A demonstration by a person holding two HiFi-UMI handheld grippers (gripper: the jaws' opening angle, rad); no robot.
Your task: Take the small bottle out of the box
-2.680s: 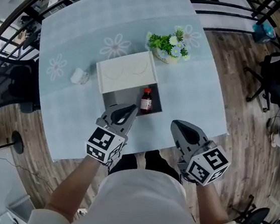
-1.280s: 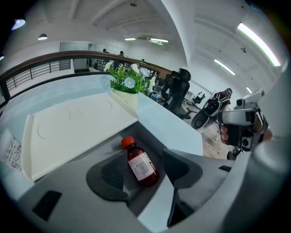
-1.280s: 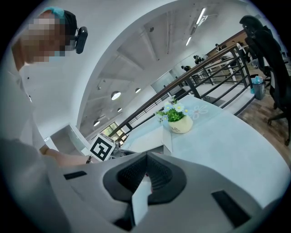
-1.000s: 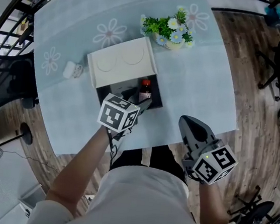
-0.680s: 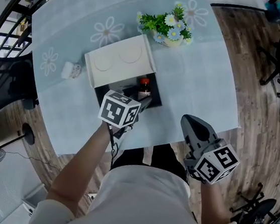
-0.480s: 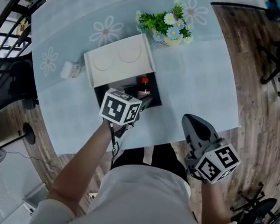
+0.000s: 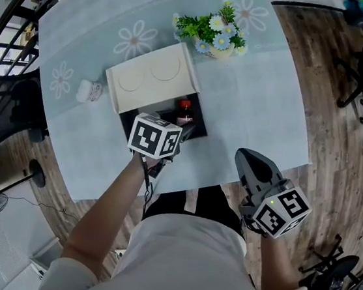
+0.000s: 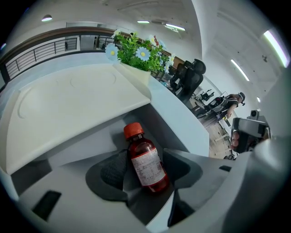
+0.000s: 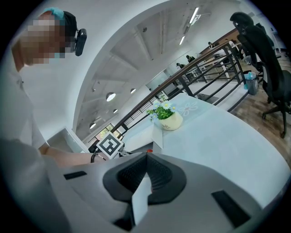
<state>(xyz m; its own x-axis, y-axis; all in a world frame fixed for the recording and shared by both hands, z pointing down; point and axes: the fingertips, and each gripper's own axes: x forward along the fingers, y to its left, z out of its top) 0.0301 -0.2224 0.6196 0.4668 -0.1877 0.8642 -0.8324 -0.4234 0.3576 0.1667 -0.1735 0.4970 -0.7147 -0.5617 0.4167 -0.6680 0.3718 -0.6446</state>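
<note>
The left claw point(image 8: 144, 169) reaches into the open box point(image 8: 82, 145) at the middle of the bench point(image 7: 251, 110). Its two dark, ribbed pads stand apart on either side of the small bottle point(image 8: 145, 160). A sliver of grey shows between the bottle and one pad, so no firm grip can be seen. The bottle is of translucent red-brown material with a ridged orange-red cap and a white printed label. It stands on the box's floor towards the right-hand wall, below the lid.

The box is white and rectangular with a smooth, dark grey inside. Its flat lid point(image 7: 151, 85), marked with two faint circles, lies folded back towards the bench's far edge.

The right claw point(image 9: 146, 159) hangs at the bench's near edge, towards the right corner. Its pads are pressed together at the tips with nothing between them.

A pale blue cloth printed with white daisies covers the bench. A cream pot of green leaves and small blue and white flowers point(image 7: 215, 33) stands near the far edge, just beyond the lid. A small white object point(image 7: 86, 90), too small to identify, lies near the left edge.
</note>
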